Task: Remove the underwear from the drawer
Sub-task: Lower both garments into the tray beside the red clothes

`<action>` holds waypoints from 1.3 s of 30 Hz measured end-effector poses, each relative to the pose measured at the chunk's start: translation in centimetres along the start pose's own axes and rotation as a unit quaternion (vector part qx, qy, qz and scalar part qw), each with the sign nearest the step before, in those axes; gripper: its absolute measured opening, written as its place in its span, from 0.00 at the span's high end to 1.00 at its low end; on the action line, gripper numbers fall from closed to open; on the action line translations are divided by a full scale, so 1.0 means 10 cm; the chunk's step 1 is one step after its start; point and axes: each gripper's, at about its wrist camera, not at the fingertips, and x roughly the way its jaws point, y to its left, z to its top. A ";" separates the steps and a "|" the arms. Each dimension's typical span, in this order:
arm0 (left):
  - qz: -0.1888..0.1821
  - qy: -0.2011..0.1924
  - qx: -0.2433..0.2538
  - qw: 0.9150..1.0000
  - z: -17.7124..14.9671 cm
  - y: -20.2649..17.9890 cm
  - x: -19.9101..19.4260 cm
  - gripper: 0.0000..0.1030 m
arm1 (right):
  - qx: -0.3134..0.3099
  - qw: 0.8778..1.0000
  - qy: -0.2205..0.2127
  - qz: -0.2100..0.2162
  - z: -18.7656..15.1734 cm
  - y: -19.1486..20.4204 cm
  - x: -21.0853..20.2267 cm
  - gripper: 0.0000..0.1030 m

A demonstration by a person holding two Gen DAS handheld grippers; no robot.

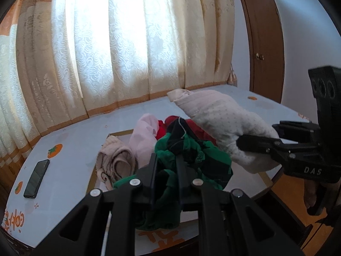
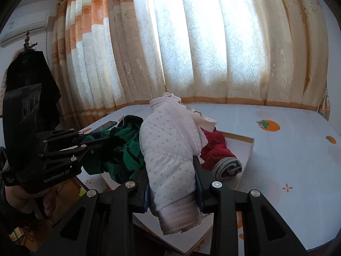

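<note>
The left gripper [image 1: 166, 170] is pinching green underwear [image 1: 191, 160] tight, and the right gripper [image 2: 172, 183] is clamping a white padded piece [image 2: 168, 149], both raised above the drawer [image 2: 245, 149] on the table [image 2: 287, 170]. Each should be carrying its piece clear (the red roll [image 2: 217, 149] is lying close below) without snagging the pile.

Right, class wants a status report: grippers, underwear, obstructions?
Left gripper shut on green-and-black underwear. Right gripper shut on white dotted underwear. Red garment left in drawer. Nothing blocking.
</note>
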 end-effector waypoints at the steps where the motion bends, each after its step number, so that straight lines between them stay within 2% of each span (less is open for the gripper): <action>1: 0.000 0.005 0.005 1.000 -0.01 -0.02 0.02 0.87 | -0.002 1.000 0.003 -0.001 -0.01 0.00 0.01 0.66; 11: -0.005 0.032 0.023 0.999 -0.06 -0.09 0.13 0.87 | -0.005 0.999 0.048 -0.005 -0.01 -0.02 0.18 0.66; 24: -0.021 0.071 0.021 0.997 -0.10 -0.06 0.32 0.87 | -0.008 0.995 0.100 -0.005 -0.02 -0.04 0.36 0.66; 39: -0.043 0.115 0.022 0.992 -0.09 -0.07 0.49 0.87 | -0.018 0.990 0.139 -0.014 -0.04 -0.05 0.44 0.66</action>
